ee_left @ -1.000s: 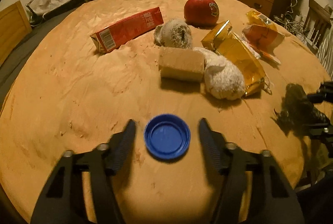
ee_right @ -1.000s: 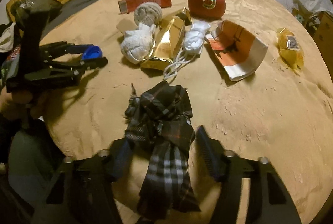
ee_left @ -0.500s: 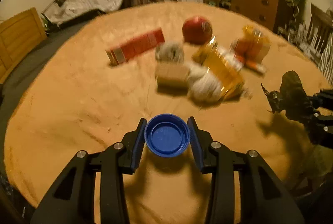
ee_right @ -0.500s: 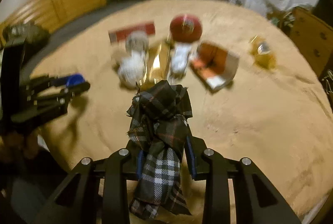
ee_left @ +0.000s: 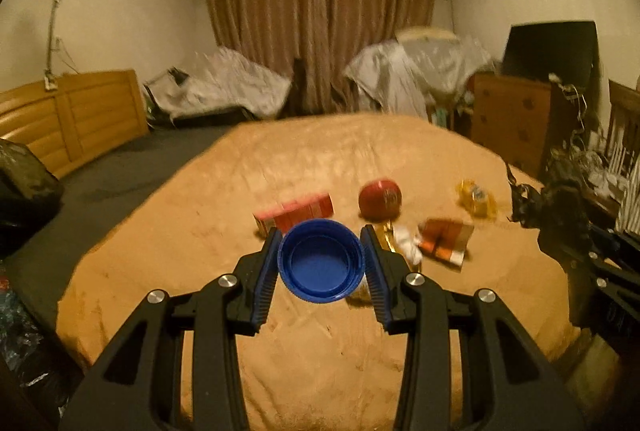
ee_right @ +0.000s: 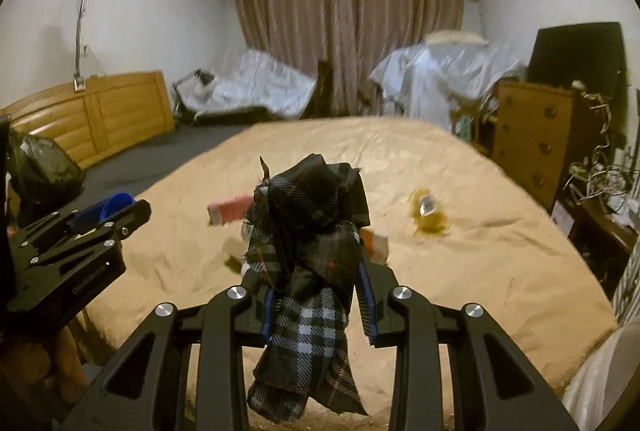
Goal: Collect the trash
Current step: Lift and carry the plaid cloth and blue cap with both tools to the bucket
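Tan blanket-covered bed [ee_left: 304, 167] was observed beneath both tongs. Left tongs [ee_left: 322, 263] were clamped on a round blue plastic bottle cap [ee_left: 322, 267], held above the bed. Right tongs [ee_right: 318, 295] were clamped on a dark plaid fabric scrap [ee_right: 308, 243], also held aloft. A red carton [ee_left: 296, 215] was seen lying on the bed.

On the bed [ee_left: 200, 231], the carton [ee_left: 296, 211] lies left of the ball [ee_left: 379, 199].
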